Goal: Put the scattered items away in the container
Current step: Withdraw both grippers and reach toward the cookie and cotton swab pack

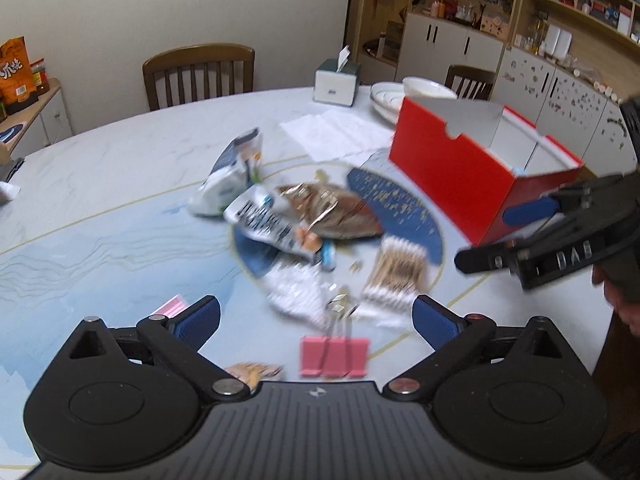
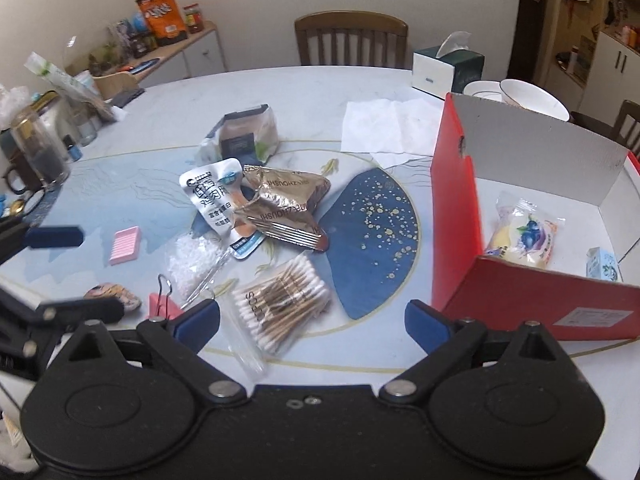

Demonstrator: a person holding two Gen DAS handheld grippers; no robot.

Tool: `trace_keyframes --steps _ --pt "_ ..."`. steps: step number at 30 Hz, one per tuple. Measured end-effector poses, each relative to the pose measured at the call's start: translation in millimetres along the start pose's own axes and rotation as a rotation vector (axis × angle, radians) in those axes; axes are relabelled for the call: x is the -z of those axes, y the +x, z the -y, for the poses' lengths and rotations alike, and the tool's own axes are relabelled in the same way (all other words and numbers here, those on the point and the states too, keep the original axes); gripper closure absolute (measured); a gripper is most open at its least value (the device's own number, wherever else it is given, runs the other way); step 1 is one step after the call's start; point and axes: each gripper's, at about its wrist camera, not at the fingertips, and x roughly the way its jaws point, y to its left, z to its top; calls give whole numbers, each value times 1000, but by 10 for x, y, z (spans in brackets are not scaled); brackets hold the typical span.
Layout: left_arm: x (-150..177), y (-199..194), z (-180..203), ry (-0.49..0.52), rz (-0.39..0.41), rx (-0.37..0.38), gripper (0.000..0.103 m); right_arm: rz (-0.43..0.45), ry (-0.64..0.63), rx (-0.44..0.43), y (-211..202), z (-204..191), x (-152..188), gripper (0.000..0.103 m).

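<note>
A red box (image 1: 448, 172) (image 2: 456, 220) stands on the table's right side, with a yellow snack packet (image 2: 520, 236) and a small carton (image 2: 602, 264) inside. Scattered items lie at the table's middle: a gold foil packet (image 2: 280, 208), a white sachet (image 2: 218, 196), a cotton swab pack (image 2: 284, 304) (image 1: 396, 272), a clear bag of white beads (image 2: 192, 260), a pink binder clip (image 1: 334, 356), a pink eraser (image 2: 125, 245) and a grey pouch (image 2: 244, 136). My left gripper (image 1: 316, 320) is open and empty above the clip. My right gripper (image 2: 312, 318) is open and empty above the swabs.
A tissue box (image 2: 448, 70), stacked bowls (image 2: 520, 98) and white paper napkins (image 2: 384, 128) lie at the far side. A glass jug and bottles (image 2: 36, 148) stand at the left edge. Chairs (image 2: 352, 38) and cabinets surround the table.
</note>
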Motion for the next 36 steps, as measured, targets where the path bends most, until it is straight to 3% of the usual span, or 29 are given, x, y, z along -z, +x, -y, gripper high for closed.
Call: trace_keyframes --steps 10,27,32,36 --pt "297 171 -380 -3 -52 -21 0 -16 77 99 434 -171 -108 4" --pt "444 301 -460 49 -44 -18 2 -102 152 184 903 -271 -113 9" --pt "455 351 -461 65 -66 3 20 -128 120 189 965 -330 -98 20" --pt "488 387 -455 80 -83 5 39 -124 115 183 966 -342 -84 21"
